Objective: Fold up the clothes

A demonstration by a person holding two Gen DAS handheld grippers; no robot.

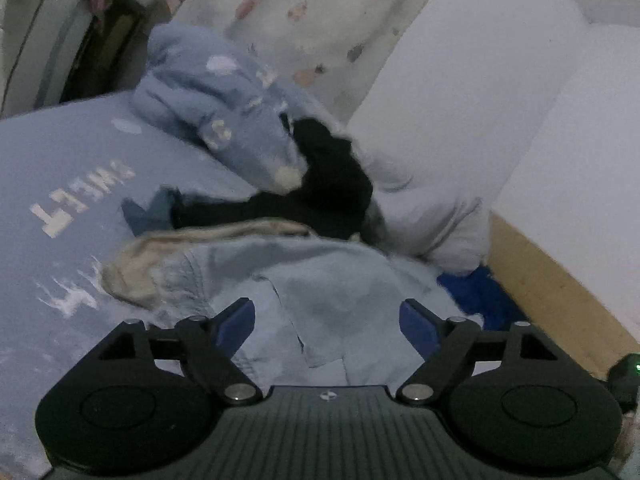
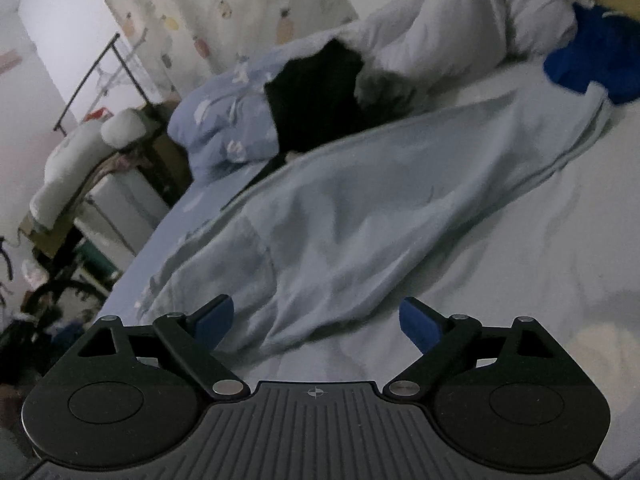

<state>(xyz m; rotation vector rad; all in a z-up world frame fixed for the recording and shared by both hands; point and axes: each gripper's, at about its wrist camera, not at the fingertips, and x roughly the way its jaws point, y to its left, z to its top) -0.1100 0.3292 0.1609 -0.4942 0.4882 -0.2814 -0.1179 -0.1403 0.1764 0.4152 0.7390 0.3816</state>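
A pale blue garment lies spread on the bed and reaches from the near left toward the far right. It also shows in the left wrist view, bunched, with a beige edge at its left. My left gripper is open and empty just above this garment. My right gripper is open and empty over the garment's near end. A black garment lies behind it, also in the right wrist view.
A blue patterned duvet and white pillows lie at the back. A dark blue cloth sits at the far right. The bed sheet carries white print. A rack and furniture stand left of the bed.
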